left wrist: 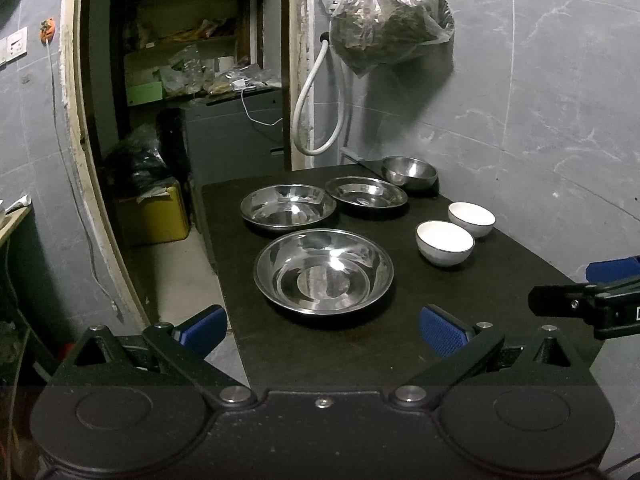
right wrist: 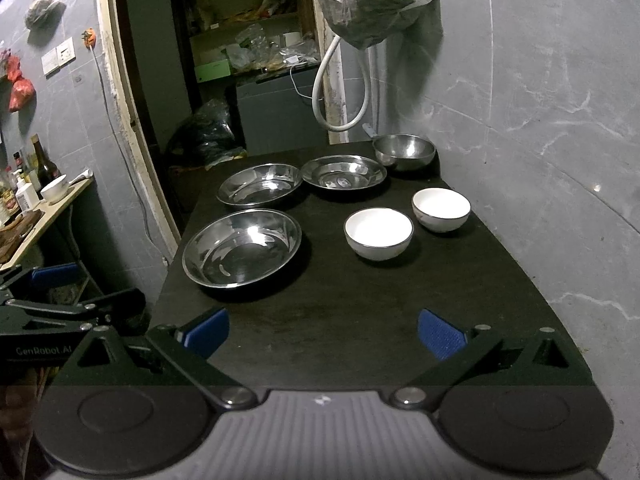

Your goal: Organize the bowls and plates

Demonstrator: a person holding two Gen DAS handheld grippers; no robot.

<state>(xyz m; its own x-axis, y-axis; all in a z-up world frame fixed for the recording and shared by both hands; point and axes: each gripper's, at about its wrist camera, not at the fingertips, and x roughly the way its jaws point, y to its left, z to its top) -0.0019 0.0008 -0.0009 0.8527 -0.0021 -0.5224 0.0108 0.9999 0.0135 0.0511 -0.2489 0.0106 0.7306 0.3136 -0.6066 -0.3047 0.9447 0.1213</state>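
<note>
Three steel plates lie on the black table [left wrist: 360, 344]: a near one [left wrist: 323, 271] [right wrist: 241, 248], a far left one [left wrist: 288, 205] [right wrist: 259, 184] and a far right one [left wrist: 366, 192] [right wrist: 344, 172]. A steel bowl [left wrist: 409, 172] [right wrist: 404, 151] stands at the back. Two white bowls stand on the right, one near [left wrist: 445, 242] [right wrist: 378, 233] and one far [left wrist: 471, 219] [right wrist: 441, 204]. My left gripper [left wrist: 322, 330] is open and empty, just short of the near plate. My right gripper [right wrist: 323, 332] is open and empty above the table's front part.
A grey tiled wall [left wrist: 540, 120] runs along the table's right side, with a plastic bag [left wrist: 390, 16] and a white hose [left wrist: 316, 100] hanging on it. A doorway with cluttered shelves [left wrist: 192, 60] opens behind. A side shelf with bottles [right wrist: 28, 192] stands to the left.
</note>
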